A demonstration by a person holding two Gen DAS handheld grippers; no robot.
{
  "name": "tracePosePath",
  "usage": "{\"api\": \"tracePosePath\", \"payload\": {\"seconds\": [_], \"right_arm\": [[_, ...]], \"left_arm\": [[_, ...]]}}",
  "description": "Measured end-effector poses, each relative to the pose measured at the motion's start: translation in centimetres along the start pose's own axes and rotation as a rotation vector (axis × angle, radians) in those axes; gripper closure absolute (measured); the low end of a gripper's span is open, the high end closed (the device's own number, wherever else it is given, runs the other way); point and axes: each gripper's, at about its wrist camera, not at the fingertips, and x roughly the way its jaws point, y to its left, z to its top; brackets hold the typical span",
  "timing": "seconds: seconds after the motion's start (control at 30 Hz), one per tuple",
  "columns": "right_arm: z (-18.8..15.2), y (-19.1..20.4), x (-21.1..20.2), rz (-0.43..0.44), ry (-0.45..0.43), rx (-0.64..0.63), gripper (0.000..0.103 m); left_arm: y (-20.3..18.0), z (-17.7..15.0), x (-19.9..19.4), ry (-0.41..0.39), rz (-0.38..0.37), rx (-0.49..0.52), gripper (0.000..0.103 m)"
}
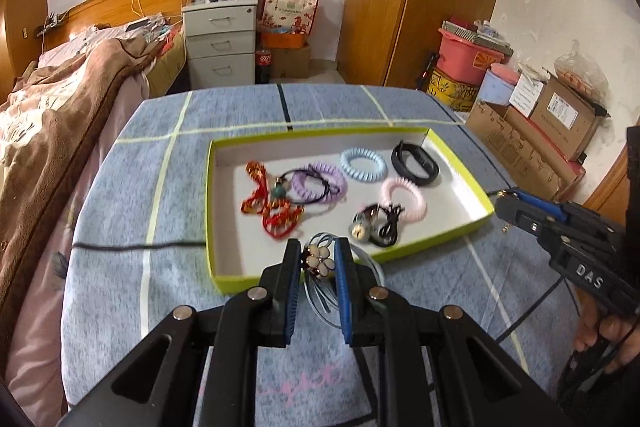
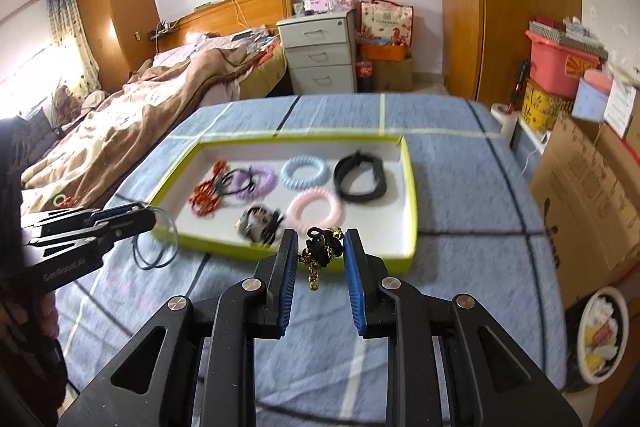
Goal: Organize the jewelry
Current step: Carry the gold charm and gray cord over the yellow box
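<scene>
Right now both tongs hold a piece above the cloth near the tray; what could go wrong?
1. The left tongs pinch only the flower charm; its blue loops dangle and could catch the yellow-green tray rim.
2. The gold chain hangs loose from the right tongs and may slip out.
3. The tray is crowded; a drop near the pink coil band might tangle.

Near left corner of the tray [image 1: 218,227] lies bare, room to come in there; coil bands [image 1: 362,163] and a black strap [image 1: 416,163] crowd the far half, blue cloth [image 1: 120,287] open around it.
</scene>
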Motion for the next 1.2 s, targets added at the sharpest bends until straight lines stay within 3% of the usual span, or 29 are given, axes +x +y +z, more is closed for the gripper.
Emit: {"api": "tracePosePath", "payload": {"seconds": [0.27,0.57,1.2], "right_arm": [[1.4,-1.6,3.9,-0.008,0.040,-0.020,0.079],[1.0,-2.1,7.2,-0.022,0.114,-0.049,0.079],[1.0,-2.6,8.9,-0.042,0.158,-0.057,0.078]], "left_arm": [[0.2,1.7,2.1,-0.007,-0.016,-0.035,0.085],[0.6,1.5,5.2,0.054,-0.008,-0.056,0.085],[2.0,0.5,7.6,0.124,-0.012,-0.105,0.085]]}}
